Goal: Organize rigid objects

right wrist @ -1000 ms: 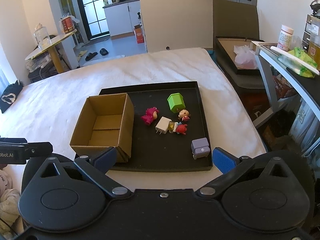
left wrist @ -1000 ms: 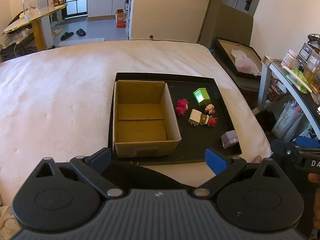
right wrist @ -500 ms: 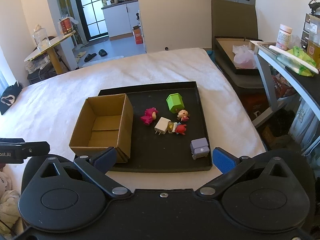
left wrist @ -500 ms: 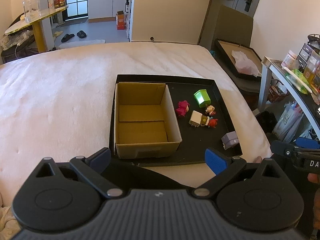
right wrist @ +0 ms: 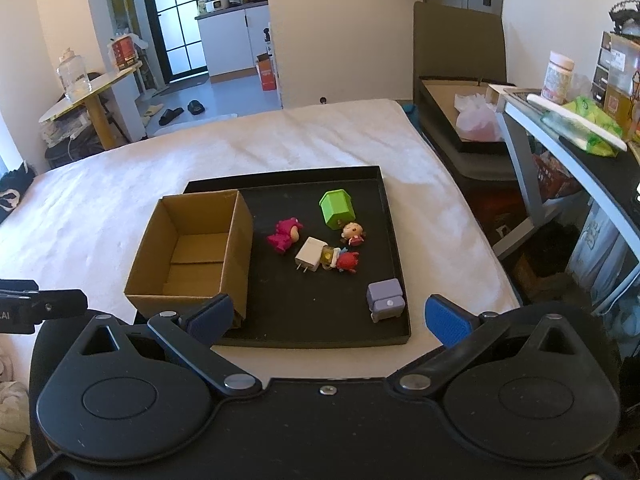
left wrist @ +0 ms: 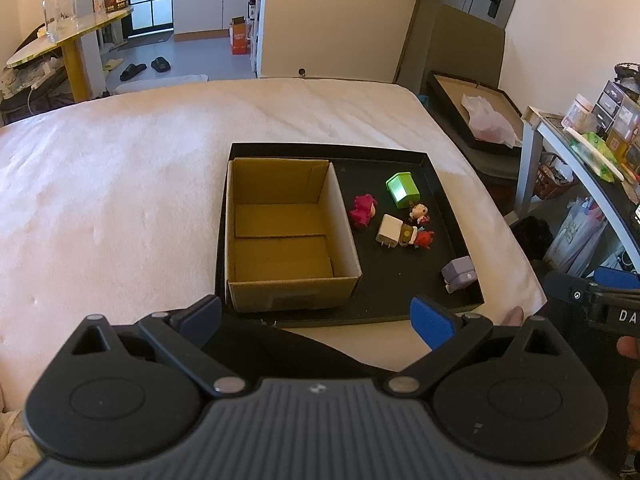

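Observation:
A black tray (left wrist: pixel 456 216) (right wrist: pixel 394 240) lies on a white bed. In its left half stands an empty open cardboard box (left wrist: pixel 288 236) (right wrist: pixel 192 252). Beside it lie a green toy house (left wrist: pixel 402 189) (right wrist: pixel 337 208), a pink figure (left wrist: pixel 363 210) (right wrist: pixel 285 234), a white charger (left wrist: pixel 389 231) (right wrist: pixel 310 255), a small doll (right wrist: pixel 353 233), a red figure (left wrist: pixel 424 239) (right wrist: pixel 347 261) and a purple block (left wrist: pixel 460 274) (right wrist: pixel 385 299). My left gripper (left wrist: pixel 316 318) and right gripper (right wrist: pixel 328 318) are both open and empty, held above the tray's near edge.
The white bed (left wrist: pixel 120 184) spreads to the left and beyond the tray. A shelf with bottles and packets (right wrist: pixel 580 120) stands to the right. A second tray with a plastic bag (right wrist: pixel 468 120) sits past the bed's right edge. A yellow-legged table (left wrist: pixel 72 40) stands far left.
Both grippers have drifted slightly, so the tray and box sit a little lower and nearer in view. The jaws stay open and the objects have not moved.

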The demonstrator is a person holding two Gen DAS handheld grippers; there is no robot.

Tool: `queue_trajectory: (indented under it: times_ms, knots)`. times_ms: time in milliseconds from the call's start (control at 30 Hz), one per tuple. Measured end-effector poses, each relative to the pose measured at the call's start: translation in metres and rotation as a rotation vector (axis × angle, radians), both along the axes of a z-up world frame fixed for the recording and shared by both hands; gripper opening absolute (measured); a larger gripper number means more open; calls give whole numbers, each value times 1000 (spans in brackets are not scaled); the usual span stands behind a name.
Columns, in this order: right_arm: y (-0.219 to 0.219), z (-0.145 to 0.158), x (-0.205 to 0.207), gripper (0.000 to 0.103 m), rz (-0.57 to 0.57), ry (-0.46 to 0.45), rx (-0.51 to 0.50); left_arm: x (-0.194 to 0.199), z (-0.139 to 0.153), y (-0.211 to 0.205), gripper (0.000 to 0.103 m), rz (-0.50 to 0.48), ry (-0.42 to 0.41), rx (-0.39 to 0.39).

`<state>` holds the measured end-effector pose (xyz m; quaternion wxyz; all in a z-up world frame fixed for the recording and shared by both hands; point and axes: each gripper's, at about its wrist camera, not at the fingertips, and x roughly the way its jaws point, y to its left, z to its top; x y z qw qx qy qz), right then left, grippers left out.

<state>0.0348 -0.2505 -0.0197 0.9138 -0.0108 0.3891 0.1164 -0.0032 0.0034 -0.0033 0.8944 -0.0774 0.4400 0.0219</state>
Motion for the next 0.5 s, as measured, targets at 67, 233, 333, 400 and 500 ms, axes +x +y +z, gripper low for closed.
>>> queue_trajectory:
  times_ms: [67, 233, 333, 400, 500]
  knots:
    - [0, -1, 0, 103, -1, 0, -5, 0, -2, 0, 100, 2, 4, 2]
    - [0, -3, 1, 103, -1, 6, -7, 2, -6, 0, 100, 3, 15, -6]
    - [0, -5, 2, 103, -2, 7, -10, 2, -6, 1, 100, 3, 15, -15]
    - [0, -7, 2, 103, -3, 9, -10, 2, -6, 2, 100, 3, 17, -10]
    - [0, -10, 3, 103, -4, 17, -8, 3, -9, 3, 100, 6, 23, -10]
